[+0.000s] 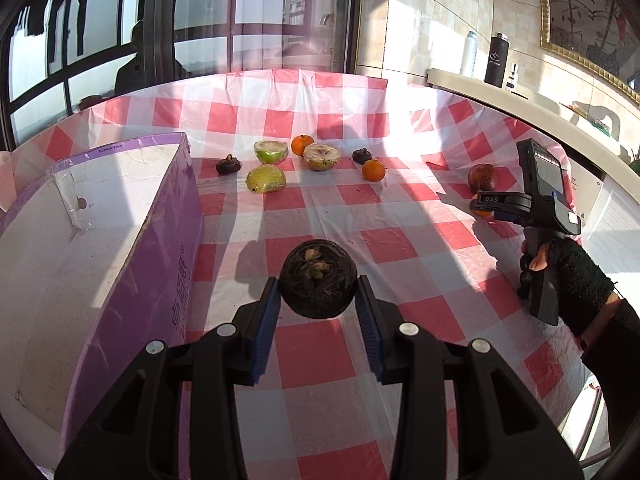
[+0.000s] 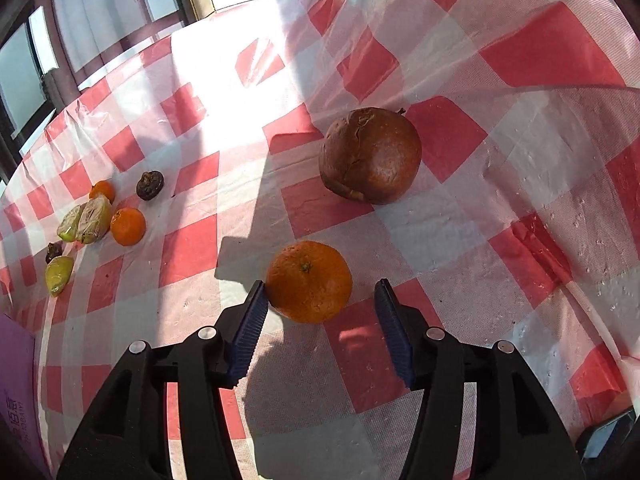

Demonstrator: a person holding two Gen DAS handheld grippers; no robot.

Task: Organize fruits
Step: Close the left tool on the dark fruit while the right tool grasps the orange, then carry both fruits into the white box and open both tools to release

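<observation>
Left gripper point(image 1: 318, 294) clamped a dark round fruit point(image 1: 317, 283) over the red-checked tablecloth point(image 1: 320, 216), purple box point(image 1: 120, 240) at 9 o'clock. Right gripper point(image 2: 320, 304) was wide around a mandarin point(image 2: 309, 281); brown pomegranate point(image 2: 371, 155) at 12. Windows point(image 1: 100, 40) behind.

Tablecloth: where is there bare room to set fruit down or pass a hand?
Bare cloth runs from the left tool, shut on the dark fruit, out to the fruit cluster, between the purple box and the right tool. It is crowded around that cluster and by the orange and brown fruit.
</observation>
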